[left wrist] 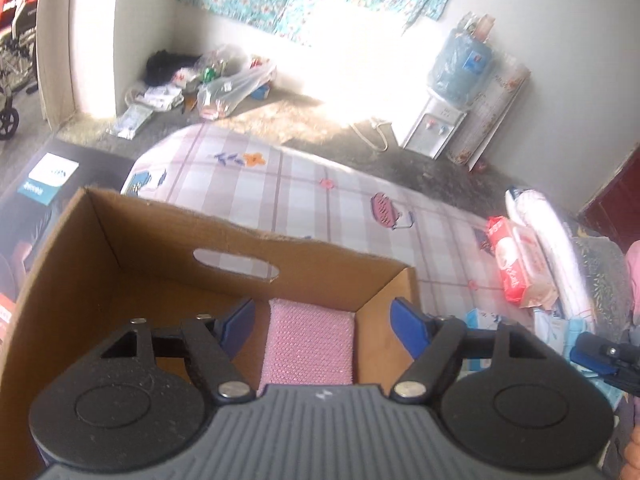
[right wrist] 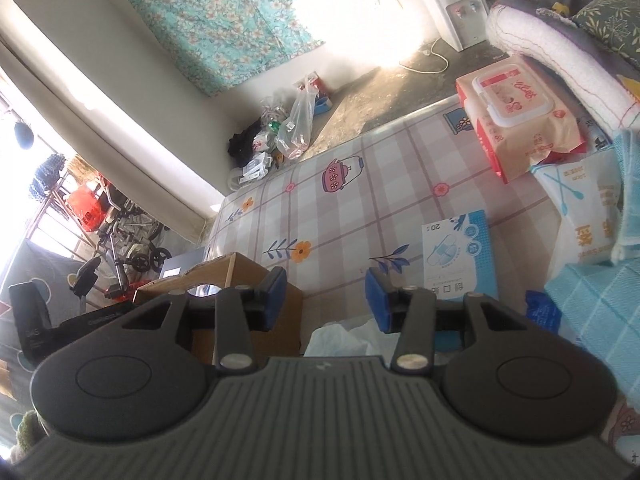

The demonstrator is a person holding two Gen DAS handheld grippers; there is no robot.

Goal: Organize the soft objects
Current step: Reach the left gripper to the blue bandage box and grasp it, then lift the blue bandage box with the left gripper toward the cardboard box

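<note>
Left wrist view looks down into the open brown cardboard box (left wrist: pixel 132 280), which stands on the checked, flower-printed tablecloth (left wrist: pixel 304 196). The left gripper (left wrist: pixel 324 320) hangs over the box mouth with its blue-padded jaws spread wide. Between them, but touching neither pad, lies a pink textured sponge-like pad (left wrist: pixel 310 344) flat on the box floor toward the 6 o'clock edge. It looks already dropped in, the jaws let go so it can rest there. Well apart at 3 o'clock sits the red and white wet-wipe packet (left wrist: pixel 516 264) against a rolled white quilt (left wrist: pixel 548 240), apparently waiting its turn. At the far right edge a blue pad of the right gripper (left wrist: pixel 596 354) shows.

Right wrist view shows what the first cannot: the pile of soft goods beside the box. The right gripper (right wrist: pixel 326 296) is likewise released, holding nothing, poised above the cloth with crumpled white plastic wrapping (right wrist: pixel 348 338) just below its fingers. A light blue printed flat packet (right wrist: pixel 460 256) lies near at 2 o'clock, a white packet with blue cutlery print (right wrist: pixel 580 208) beyond it, a turquoise checked towel (right wrist: pixel 600 304) at 3 o'clock. The box appears here only as a corner at 9 o'clock, its inside hidden, so the pink pad cannot be seen. My guess is this hand is choosing the next item.
</note>
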